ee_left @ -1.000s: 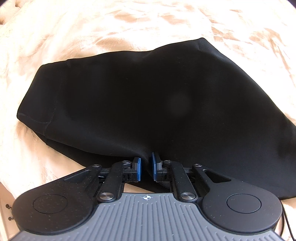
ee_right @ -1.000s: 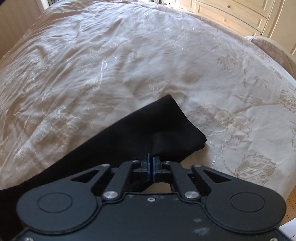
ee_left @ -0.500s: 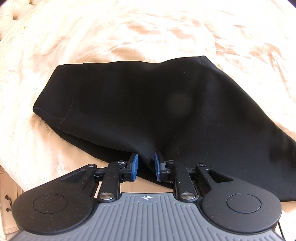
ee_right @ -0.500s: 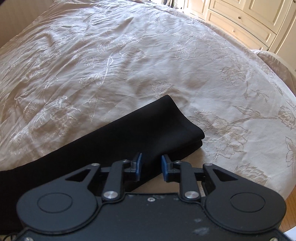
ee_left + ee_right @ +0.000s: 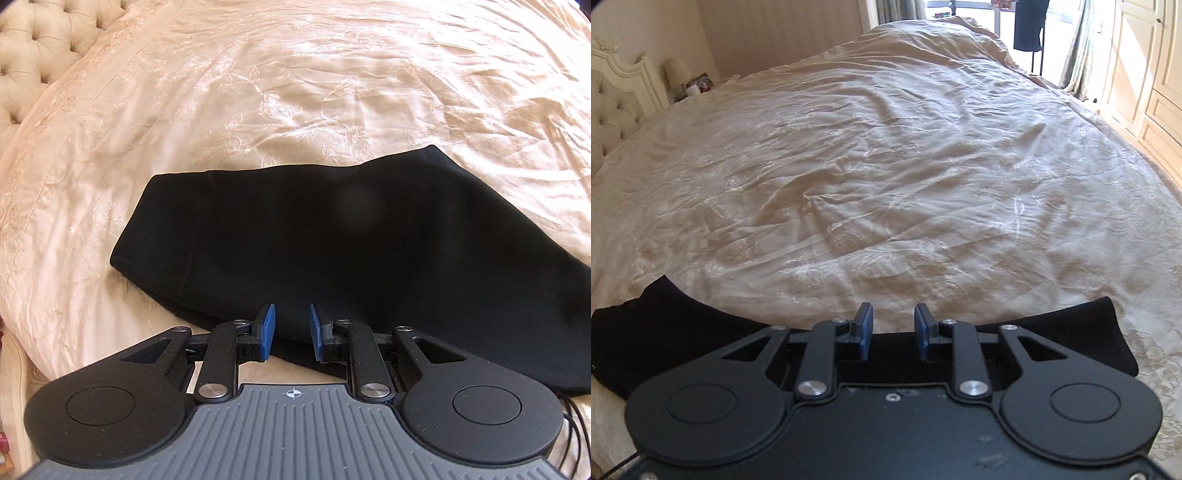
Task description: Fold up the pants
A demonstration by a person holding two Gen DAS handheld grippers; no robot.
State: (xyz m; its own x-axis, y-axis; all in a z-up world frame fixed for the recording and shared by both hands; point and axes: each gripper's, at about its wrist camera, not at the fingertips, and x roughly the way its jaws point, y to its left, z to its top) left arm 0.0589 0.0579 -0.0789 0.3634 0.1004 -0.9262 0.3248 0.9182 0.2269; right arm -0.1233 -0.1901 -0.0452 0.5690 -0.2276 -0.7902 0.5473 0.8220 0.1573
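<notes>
pants (image 5: 351,251): black, folded flat on the cream embroidered bedspread (image 5: 295,92), filling the centre and right of the left wrist view; hem seam at their left end. left claw (image 5: 291,328): blue pads apart, just been opening, poised over the near edge of the cloth, apparently not pressing it. right claw (image 5: 893,330): pads apart, just been opening, nothing gripped; pants in a dark band along the lower frame beneath it. tufted headboard (image 5: 33,55): upper left. wardrobe doors (image 5: 1145,74): upper right.
</notes>
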